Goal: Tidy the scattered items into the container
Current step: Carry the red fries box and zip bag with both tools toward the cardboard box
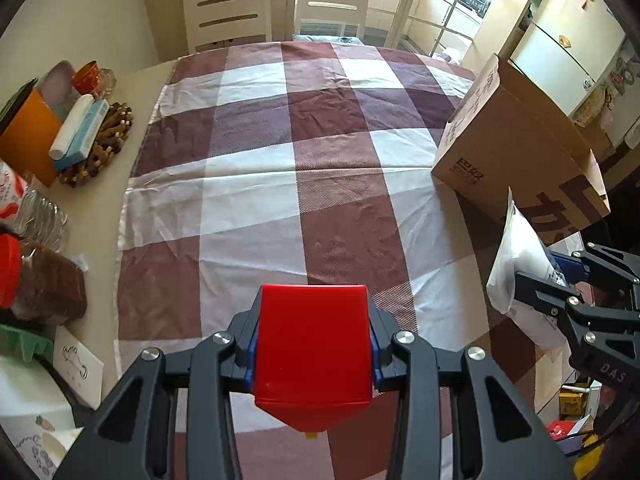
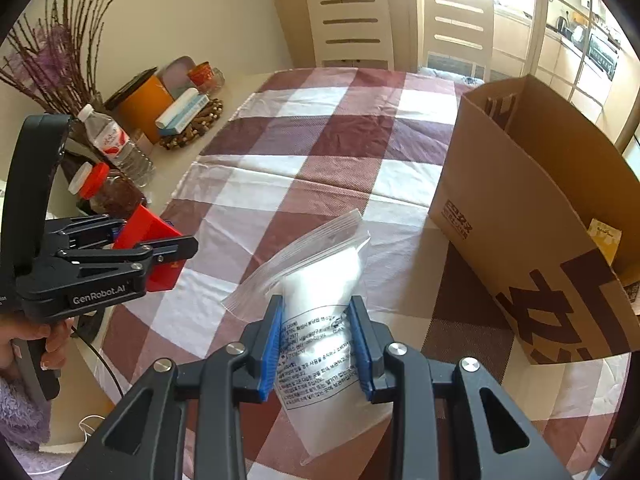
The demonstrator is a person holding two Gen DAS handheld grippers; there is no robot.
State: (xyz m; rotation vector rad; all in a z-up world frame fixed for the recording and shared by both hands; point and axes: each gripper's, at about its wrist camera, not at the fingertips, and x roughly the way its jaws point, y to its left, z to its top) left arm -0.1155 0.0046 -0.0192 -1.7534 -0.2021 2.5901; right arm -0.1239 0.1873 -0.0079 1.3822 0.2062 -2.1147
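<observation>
My left gripper (image 1: pixel 313 354) is shut on a red box (image 1: pixel 312 344) and holds it above the checked tablecloth (image 1: pixel 256 184); it shows from the side in the right wrist view (image 2: pixel 152 244). My right gripper (image 2: pixel 318 344) is shut on a clear zip bag of white powder (image 2: pixel 320 292) with a printed label, held above the cloth; the bag also shows in the left wrist view (image 1: pixel 516 272). An open cardboard box (image 2: pixel 532 216) stands on the table's right side, also in the left wrist view (image 1: pixel 516 148). A yellow item (image 2: pixel 606 240) lies inside it.
Along the table's left edge stand a water bottle (image 2: pixel 116 144), a red-lidded jar (image 2: pixel 108 192), an orange container (image 2: pixel 140 108) and a beaded trivet (image 1: pixel 100 148) with a white-blue packet on it. Two white chairs (image 1: pixel 228 4) stand at the far end.
</observation>
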